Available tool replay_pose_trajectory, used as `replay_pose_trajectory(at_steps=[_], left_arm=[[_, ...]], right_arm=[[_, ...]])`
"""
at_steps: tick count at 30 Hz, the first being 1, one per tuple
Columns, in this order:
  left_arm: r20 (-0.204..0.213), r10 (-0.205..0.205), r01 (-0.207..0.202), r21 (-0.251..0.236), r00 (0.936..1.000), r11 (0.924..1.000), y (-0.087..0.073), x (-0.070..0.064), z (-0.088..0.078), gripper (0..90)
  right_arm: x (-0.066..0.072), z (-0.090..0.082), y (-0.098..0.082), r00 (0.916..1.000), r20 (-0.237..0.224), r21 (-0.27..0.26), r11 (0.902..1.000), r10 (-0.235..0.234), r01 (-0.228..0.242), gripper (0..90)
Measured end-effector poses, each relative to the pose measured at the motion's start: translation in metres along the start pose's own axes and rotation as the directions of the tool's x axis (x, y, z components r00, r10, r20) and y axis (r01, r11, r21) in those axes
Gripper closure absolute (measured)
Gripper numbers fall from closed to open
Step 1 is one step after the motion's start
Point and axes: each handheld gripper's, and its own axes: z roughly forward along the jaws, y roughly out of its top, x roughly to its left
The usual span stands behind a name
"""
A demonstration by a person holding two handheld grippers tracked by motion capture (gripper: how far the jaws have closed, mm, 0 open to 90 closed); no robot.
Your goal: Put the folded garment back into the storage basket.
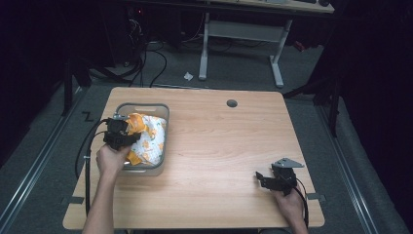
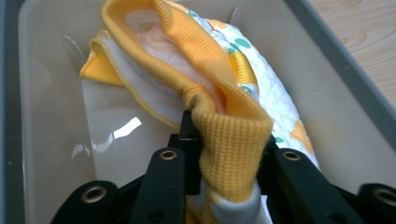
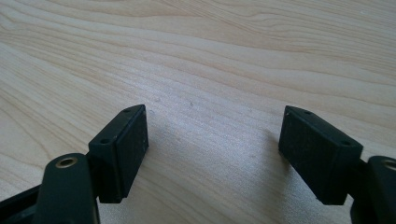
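A grey plastic basket [image 1: 146, 105] stands at the left of the wooden table [image 1: 219, 146]. In it lies a bunched white quilted cloth with orange and green spots and an orange waffle border [image 1: 148, 136]. My left gripper [image 1: 125, 130] reaches into the basket from its left side. In the left gripper view the orange border of the cloth [image 2: 224, 93] fills the gap of my left gripper [image 2: 229, 135], whose jaws are shut on it above the basket's floor [image 2: 51, 93]. My right gripper [image 1: 261, 178] rests low over the table near the front right, open [image 3: 215, 135] with bare wood between its jaws.
A round cable hole [image 1: 232, 103] sits near the table's far edge. Beyond the table stand the white legs of another desk [image 1: 204, 48], with black cables [image 1: 146, 53] and a white scrap [image 1: 188, 76] on the grey floor.
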Motion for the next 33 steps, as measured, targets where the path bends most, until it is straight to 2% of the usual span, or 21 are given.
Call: replay_pose_trajectory(at_steps=[2,3,4,5,8,11,12,16,21,23,24,27,31,33], left_arm=[[-0.005,-0.009,0.009,0.014,0.9999,0.9999,-0.002,0.000,0.002,65.4],[-0.022,-0.012,0.012,0.014,0.9997,0.9998,-0.002,0.000,0.001,58.0],[-0.029,-0.014,0.014,0.009,0.9995,0.9999,-0.003,-0.001,0.000,58.0],[-0.047,-0.014,0.014,-0.002,0.9988,0.9999,-0.003,-0.001,-0.004,53.0],[-0.065,-0.013,0.012,-0.011,0.9978,0.9999,-0.003,-0.002,-0.007,46.9],[-0.073,-0.023,0.020,-0.041,0.9971,0.9990,-0.003,-0.002,-0.012,44.4],[-0.080,-0.029,0.022,-0.079,0.9964,0.9966,-0.003,-0.003,-0.017,41.7],[-0.066,-0.025,0.016,-0.135,0.9975,0.9907,-0.001,-0.009,-0.025,39.1],[-0.048,0.001,-0.009,-0.163,0.9988,0.9866,0.001,-0.020,-0.031,37.5],[-0.041,0.002,-0.009,-0.172,0.9991,0.9851,0.002,-0.023,-0.032,37.1],[-0.023,-0.004,-0.001,-0.182,0.9997,0.9832,0.003,-0.026,-0.035,35.2],[-0.022,0.006,-0.010,-0.192,0.9997,0.9813,0.005,-0.034,-0.037,31.1],[-0.007,0.016,-0.017,-0.218,0.9998,0.9759,0.004,-0.041,-0.041,31.7],[-0.003,0.021,-0.021,-0.218,0.9998,0.9756,0.004,-0.044,-0.041,31.4]], right_arm=[[0.000,0.000,0.000,1.0000,0.000,0.000,1.0000,0.000,0.000,24.3],[0.000,0.000,0.000,1.0000,0.000,0.000,1.0000,0.000,0.000,24.3],[0.000,0.000,0.000,1.0000,0.000,0.000,1.0000,0.000,0.000,24.3],[0.000,0.000,0.000,1.0000,0.000,0.000,1.0000,0.000,0.000,24.4],[0.000,0.000,0.000,1.0000,0.000,0.000,1.0000,0.000,0.000,24.3],[0.000,0.000,0.000,1.0000,0.000,0.000,1.0000,0.000,0.000,24.3],[0.000,0.000,0.000,1.0000,0.000,0.000,1.0000,0.000,0.000,24.3],[0.000,0.000,0.000,1.0000,0.001,0.000,1.0000,0.000,0.000,24.3],[0.000,0.000,0.000,1.0000,0.000,0.001,1.0000,-0.001,0.001,24.3],[0.000,0.000,0.000,1.0000,0.000,0.000,1.0000,-0.001,0.001,24.3],[0.000,0.000,0.000,1.0000,0.000,0.000,1.0000,-0.001,0.001,24.3],[0.000,0.000,0.000,1.0000,0.000,0.001,1.0000,-0.001,0.001,24.3],[0.000,0.000,0.000,1.0000,0.000,0.000,1.0000,-0.001,0.001,24.3],[0.000,0.000,0.000,1.0000,0.000,0.000,1.0000,-0.001,0.001,24.3]])
